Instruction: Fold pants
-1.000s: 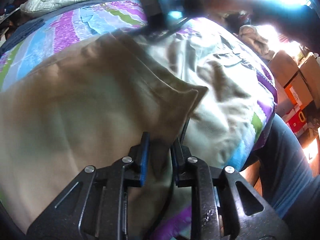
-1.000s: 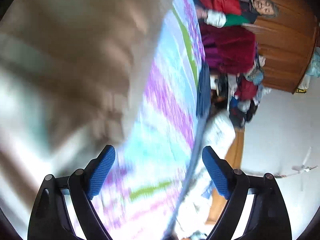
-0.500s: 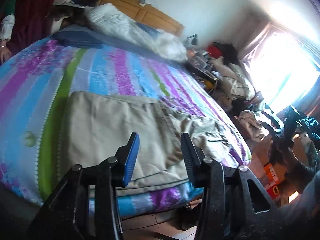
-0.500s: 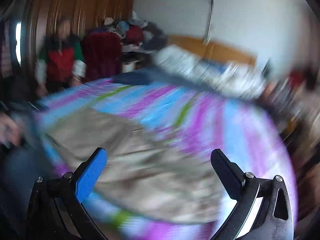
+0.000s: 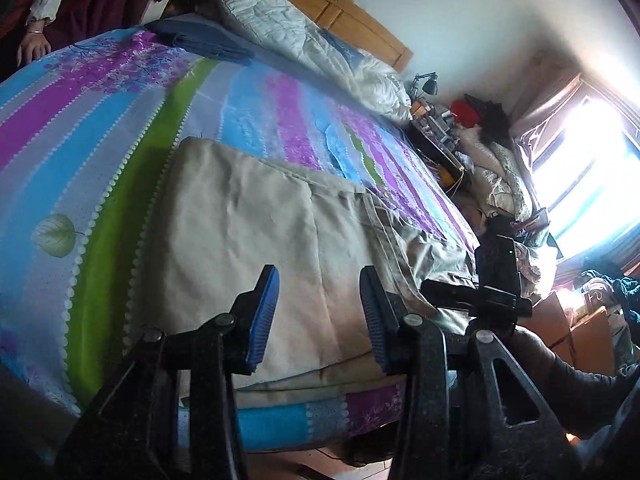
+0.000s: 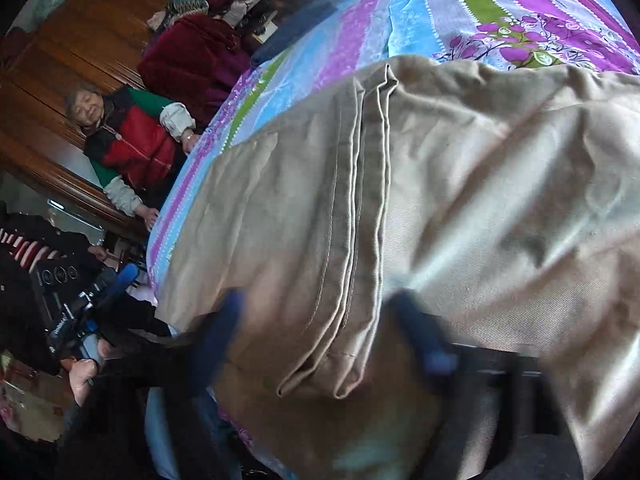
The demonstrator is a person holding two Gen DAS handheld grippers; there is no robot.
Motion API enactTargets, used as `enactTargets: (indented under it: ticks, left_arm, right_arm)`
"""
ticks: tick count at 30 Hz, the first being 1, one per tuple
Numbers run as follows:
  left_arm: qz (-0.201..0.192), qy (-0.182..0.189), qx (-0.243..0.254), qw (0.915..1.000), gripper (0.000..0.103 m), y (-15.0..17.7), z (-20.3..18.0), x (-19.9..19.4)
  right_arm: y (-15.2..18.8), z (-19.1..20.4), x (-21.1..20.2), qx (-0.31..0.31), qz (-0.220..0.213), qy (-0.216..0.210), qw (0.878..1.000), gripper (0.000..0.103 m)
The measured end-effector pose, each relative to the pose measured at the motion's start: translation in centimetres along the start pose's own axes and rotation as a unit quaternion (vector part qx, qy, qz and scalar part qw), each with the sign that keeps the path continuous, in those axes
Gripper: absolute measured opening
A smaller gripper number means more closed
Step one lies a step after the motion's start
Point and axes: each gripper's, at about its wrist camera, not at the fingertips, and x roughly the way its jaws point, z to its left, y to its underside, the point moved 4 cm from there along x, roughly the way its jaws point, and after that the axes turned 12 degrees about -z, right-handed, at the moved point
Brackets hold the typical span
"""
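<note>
Your left gripper (image 5: 320, 312) hangs off the near edge of the bed, fingers parted, nothing between them. Ahead of it the khaki pants (image 5: 256, 248) lie flat on the striped bedspread (image 5: 100, 168), one panel already laid over the other. The folded stack runs up to the mattress edge just beyond the pads.

Your right gripper (image 6: 316, 336) is low over the same cloth, motion-blurred, fingers spread to either side of the stacked hem ends (image 6: 320, 376), which look to hang just ahead of them. No grip is visible.

The step in hand reads as taking hold for the next fold. Aim the right fingers at all the hem layers together, not only the top one. Seat the pads past the stitched edge before closing. Bring the left in on the near long edge so both corners lift level, and keep the cloth taut between the tools.

The surface is a soft mattress, so expect it to give under pressure.

The room is cluttered. A rolled quilt (image 5: 304, 36) lies at the far end against the wooden headboard (image 5: 360, 24). A bright window (image 5: 588, 168) sits far right of the left tool. A person in a red vest (image 6: 136, 148) leans at the bed's far side, and a crowded nightstand (image 5: 436, 128) stands beyond the mattress.
</note>
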Motion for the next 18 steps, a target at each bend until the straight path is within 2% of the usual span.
enactTargets:
  ticks: [1, 2, 6, 9, 12, 14, 15, 16, 17, 18]
  left_arm:
    - [0.000, 0.001, 0.000, 1.0000, 0.042, 0.0, 0.0, 0.0]
    - [0.001, 0.001, 0.004, 1.0000, 0.042, 0.0, 0.1, 0.1]
    - [0.002, -0.002, 0.010, 1.0000, 0.042, -0.2, 1.0, -1.1]
    - [0.013, 0.000, 0.009, 0.9999, 0.042, -0.2, 1.6, -0.7]
    - [0.018, 0.000, 0.010, 0.9998, 0.042, 0.0, 1.7, 0.9]
    - [0.039, -0.033, 0.010, 0.9986, 0.042, 1.0, 2.9, 2.3]
    - [0.059, -0.066, 0.010, 0.9960, 0.041, 2.0, 4.2, 3.0]
    - [0.071, -0.074, -0.002, 0.9947, 0.040, 2.8, 5.3, 3.3]
    - [0.073, -0.074, -0.020, 0.9944, 0.033, 3.6, 6.4, 3.3]
    - [0.063, -0.071, -0.026, 0.9952, 0.029, 3.7, 6.8, 3.0]
  right_arm:
    - [0.2, -0.4, -0.1, 0.038, -0.002, -0.004, 0.999, 0.009]
    - [0.5, -0.2, -1.3, 0.068, -0.025, -0.028, 0.997, 0.009]
    - [3.1, 0.6, -4.9, 0.103, -0.056, -0.053, 0.992, 0.008]
    - [4.1, -1.1, -3.8, 0.082, -0.046, -0.023, 0.995, 0.009]
    - [4.1, -1.3, -3.5, 0.020, -0.047, -0.005, 0.999, 0.006]
    - [3.5, -1.3, -3.2, 0.003, -0.050, 0.006, 0.999, 0.006]
    - [3.4, -1.6, -3.2, 0.007, -0.049, 0.005, 0.999, 0.006]
    - [3.5, -1.7, -3.1, 0.005, -0.049, 0.006, 0.999, 0.006]
    - [3.6, -1.6, -3.1, -0.007, -0.046, 0.009, 0.999, 0.006]
    - [3.7, -1.4, -3.1, -0.019, -0.036, 0.014, 0.999, 0.006]
